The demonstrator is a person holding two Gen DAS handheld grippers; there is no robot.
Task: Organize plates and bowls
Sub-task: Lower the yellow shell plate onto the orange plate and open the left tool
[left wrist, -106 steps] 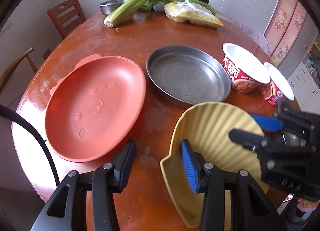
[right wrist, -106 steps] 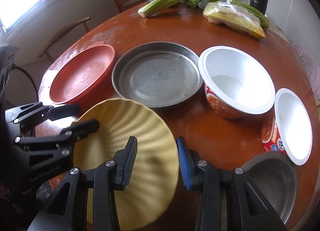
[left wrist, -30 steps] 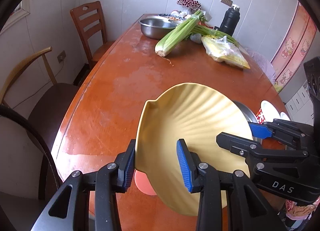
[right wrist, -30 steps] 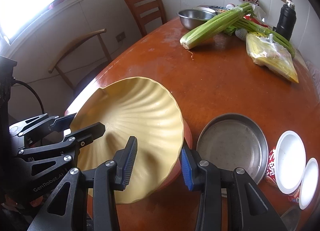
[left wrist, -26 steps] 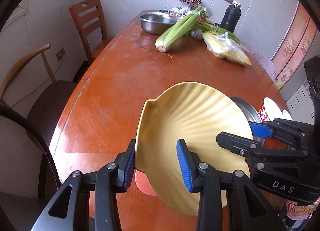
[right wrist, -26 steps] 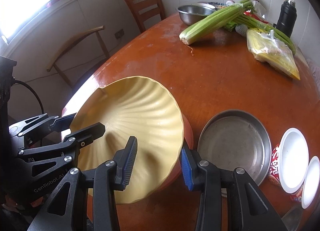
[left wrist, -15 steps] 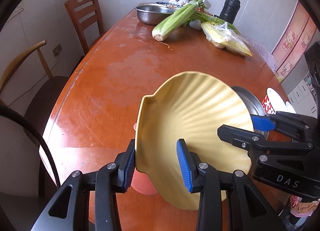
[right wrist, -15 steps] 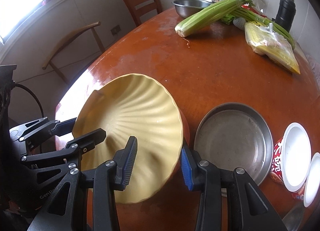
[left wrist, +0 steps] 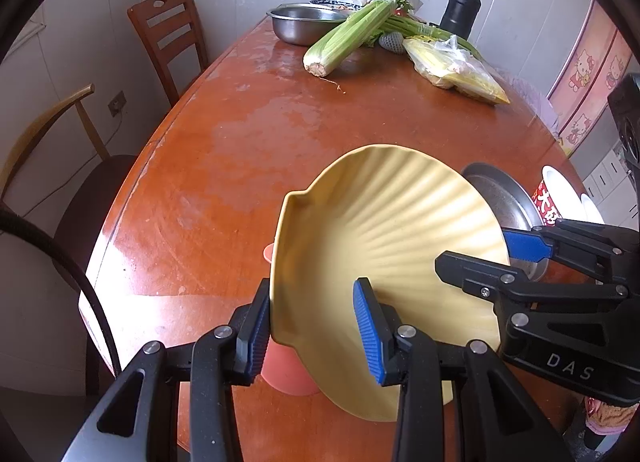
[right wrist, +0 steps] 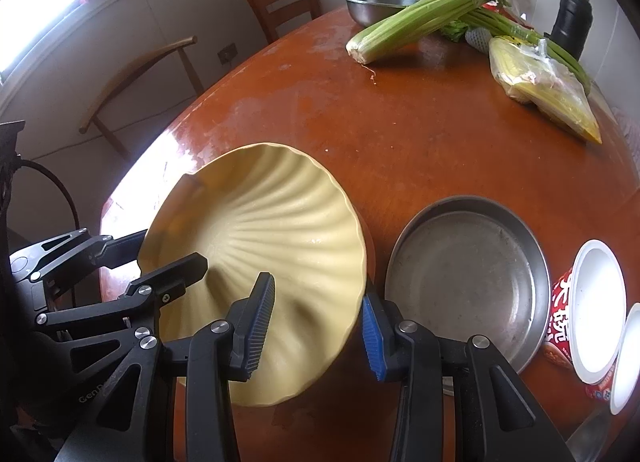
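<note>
A yellow shell-shaped plate (left wrist: 384, 238) hangs tilted above the table's near end, gripped from both sides. My left gripper (left wrist: 312, 302) is shut on its left rim, one pad inside and one outside. My right gripper (right wrist: 316, 294) is shut on the opposite rim of the yellow plate (right wrist: 272, 238). Each gripper shows in the other's view: right gripper (left wrist: 476, 252), left gripper (right wrist: 172, 250). A salmon plate (left wrist: 288, 374) lies under the yellow one, mostly hidden. To the right lie a round metal pan (right wrist: 468, 274) and two instant-noodle bowls (right wrist: 592, 302).
At the table's far end lie celery (left wrist: 348, 37), a steel bowl (left wrist: 296, 21), a bag of corn (left wrist: 456, 65) and a black flask (left wrist: 460, 13). Two wooden chairs (left wrist: 168, 37) stand along the left edge. Bare wood (left wrist: 280, 133) lies beyond the plates.
Both grippers closed on the yellow plate, lifted it off the table and carried it left over the salmon plate. In the last second it has sunk slightly, still gripped on both rims.
</note>
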